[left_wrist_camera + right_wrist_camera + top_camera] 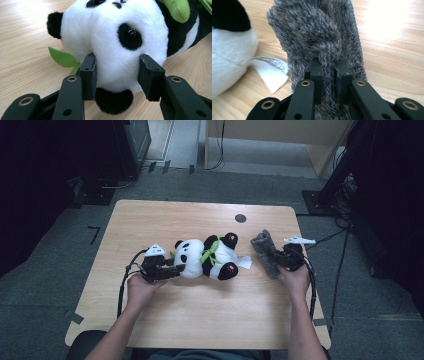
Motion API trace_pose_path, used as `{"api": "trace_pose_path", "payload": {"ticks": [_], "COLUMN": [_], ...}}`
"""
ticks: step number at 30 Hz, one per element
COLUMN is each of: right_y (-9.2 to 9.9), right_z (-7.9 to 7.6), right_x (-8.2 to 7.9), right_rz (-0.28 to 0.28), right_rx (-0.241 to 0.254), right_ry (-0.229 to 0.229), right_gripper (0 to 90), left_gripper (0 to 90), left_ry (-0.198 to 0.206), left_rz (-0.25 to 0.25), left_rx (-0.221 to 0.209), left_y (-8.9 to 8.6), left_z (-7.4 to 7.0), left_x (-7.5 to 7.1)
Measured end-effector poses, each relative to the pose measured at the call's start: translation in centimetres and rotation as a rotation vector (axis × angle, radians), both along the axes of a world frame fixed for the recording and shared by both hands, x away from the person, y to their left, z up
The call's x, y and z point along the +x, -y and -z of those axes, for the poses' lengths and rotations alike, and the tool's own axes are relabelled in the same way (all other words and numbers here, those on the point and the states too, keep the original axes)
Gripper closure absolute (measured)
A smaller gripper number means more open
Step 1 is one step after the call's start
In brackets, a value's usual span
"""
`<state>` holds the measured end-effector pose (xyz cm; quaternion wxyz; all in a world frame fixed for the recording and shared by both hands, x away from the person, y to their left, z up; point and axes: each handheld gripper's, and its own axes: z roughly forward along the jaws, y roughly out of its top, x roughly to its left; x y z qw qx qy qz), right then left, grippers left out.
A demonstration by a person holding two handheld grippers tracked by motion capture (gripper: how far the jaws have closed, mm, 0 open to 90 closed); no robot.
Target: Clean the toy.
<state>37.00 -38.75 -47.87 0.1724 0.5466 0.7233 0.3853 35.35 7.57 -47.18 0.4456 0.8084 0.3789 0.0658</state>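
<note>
1. Left tool: clamped on the panda plush, pads pressed into both sides of its white head, fur bulging between them. Panda lies on its side on the surface, body stretching away from the tool's tips.
2. Right tool: pinched tight on a ridge of the grey furry cloth, which extends ahead of the tips, flat on the wood.
3. Handling, panda: prob. light, v. soft, squashes under the pads. Head grip is secure but the body will likely sag and swing if lifted. Better hold = torso or neck near the green scarf.
4. Handling, cloth: limp, light, fuzzy pile. Likely to drape, not slip. Pinched fold looks like a good spot; edges will trail.
5. Around: white tag just left of the right tool, by the panda's rump; green leaf left of the left tool's near pad; dark round spot farther off.
6. In the way: little. The panda's feet sit near the cloth, and the tag could snag.
</note>
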Motion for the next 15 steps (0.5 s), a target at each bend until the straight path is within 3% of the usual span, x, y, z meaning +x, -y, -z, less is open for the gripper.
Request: {"api": "trace_pose_path", "payload": {"ticks": [6,15], "right_y": [0.17,0.58], "right_z": [0.94,0.45], "right_x": [0.5,0.36], "right_rz": [0.006,0.013], "right_rx": [0.0,0.001], "right_ry": [-0.025,-0.004], "right_gripper": [76.2,60.0], "left_gripper": [53.7,51.8], "left_ry": [-0.001,-0.008], "left_rz": [0.002,0.0], "left_rx": [-0.002,-0.011], "left_y": [-0.02,-0.08], "left_z": [0.03,0.08], "left_x": [0.02,0.09]}}
